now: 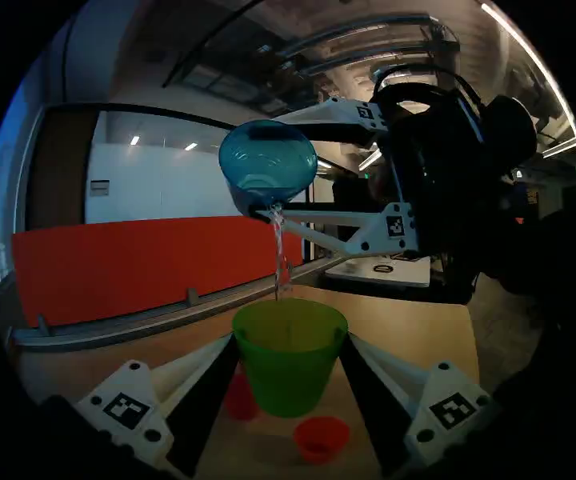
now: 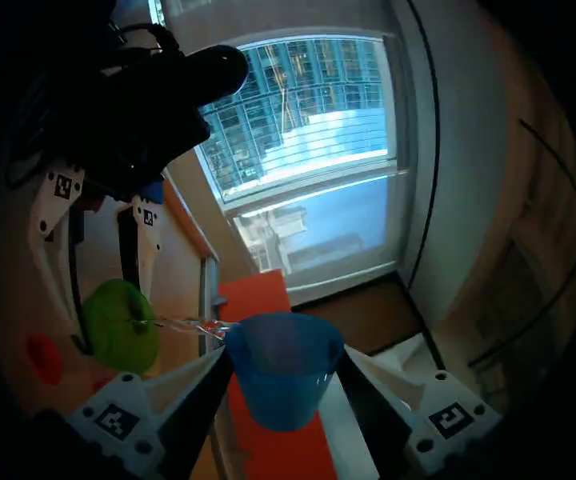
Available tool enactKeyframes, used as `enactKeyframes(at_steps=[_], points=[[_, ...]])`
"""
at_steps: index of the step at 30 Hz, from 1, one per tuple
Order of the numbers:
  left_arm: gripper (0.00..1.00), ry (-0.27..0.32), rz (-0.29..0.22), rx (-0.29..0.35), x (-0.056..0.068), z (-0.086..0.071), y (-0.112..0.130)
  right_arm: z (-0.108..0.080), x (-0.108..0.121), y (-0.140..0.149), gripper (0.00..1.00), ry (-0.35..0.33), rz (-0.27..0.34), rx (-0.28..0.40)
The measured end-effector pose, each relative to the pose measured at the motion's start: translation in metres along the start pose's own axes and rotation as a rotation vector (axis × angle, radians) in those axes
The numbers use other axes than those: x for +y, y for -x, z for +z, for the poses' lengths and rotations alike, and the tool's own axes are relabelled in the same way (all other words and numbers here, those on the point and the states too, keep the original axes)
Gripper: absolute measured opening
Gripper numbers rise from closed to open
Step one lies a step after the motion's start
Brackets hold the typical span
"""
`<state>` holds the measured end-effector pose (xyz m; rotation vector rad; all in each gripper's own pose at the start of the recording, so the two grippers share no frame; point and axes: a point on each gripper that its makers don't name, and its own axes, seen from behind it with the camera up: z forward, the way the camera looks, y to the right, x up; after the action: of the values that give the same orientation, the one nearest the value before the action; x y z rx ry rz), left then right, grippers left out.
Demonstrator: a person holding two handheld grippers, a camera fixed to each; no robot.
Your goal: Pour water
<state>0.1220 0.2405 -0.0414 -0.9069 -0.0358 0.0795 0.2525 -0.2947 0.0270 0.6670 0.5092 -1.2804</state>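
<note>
Water (image 1: 278, 256): thin stream, frame centre, from blue cup (image 1: 268, 164) into green cup (image 1: 290, 376).
Left gripper (image 1: 290, 348): pinching green cup.
Right gripper (image 2: 284, 360): pinching tilted blue cup.
Around: two red cups (image 1: 320, 436) on table (image 1: 416, 328), lower centre.

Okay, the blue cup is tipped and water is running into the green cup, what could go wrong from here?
1. The thin stream enters the green cup close to its far rim, so a small drift of either hand could spill water onto the table.
2. The blue cup pours from well above, so water may splash out.
3. The left gripper pinches the tapered green cup by its sides; as it fills, it might slip.
</note>
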Motion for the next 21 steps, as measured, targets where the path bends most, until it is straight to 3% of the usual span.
enactKeyframes(at_steps=[21], points=[[0.85, 0.006, 0.004, -0.002, 0.0039, 0.0014, 0.0004, 0.0003, 0.0091, 0.0018, 0.89, 0.029, -0.089, -0.005]])
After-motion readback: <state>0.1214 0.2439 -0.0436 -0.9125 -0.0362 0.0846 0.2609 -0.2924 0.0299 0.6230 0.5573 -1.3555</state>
